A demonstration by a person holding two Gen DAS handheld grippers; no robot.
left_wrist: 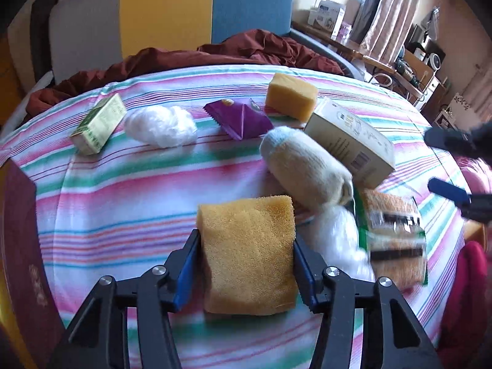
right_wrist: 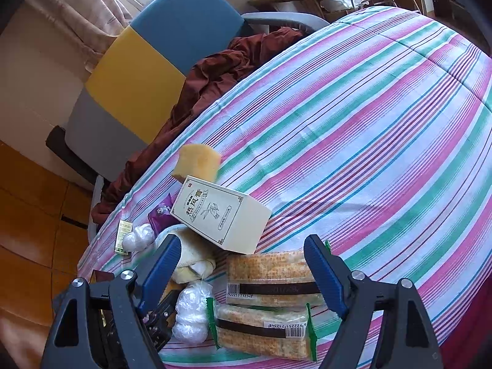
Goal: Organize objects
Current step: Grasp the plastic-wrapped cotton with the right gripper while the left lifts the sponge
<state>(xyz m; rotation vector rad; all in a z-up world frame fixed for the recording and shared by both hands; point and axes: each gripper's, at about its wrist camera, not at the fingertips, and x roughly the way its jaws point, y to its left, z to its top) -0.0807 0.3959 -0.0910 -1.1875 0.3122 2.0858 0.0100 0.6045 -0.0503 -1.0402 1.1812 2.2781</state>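
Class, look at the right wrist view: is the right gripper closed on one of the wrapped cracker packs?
No: the right gripper stands open above the cracker packs, its blue pads clear of the wrappers.

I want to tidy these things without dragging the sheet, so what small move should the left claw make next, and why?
Probably lift straight up a little. The left claw has its pads against both sides of the near sponge, which lies on the striped sheet close to the plush toy and a white bag; rising first should clear them.
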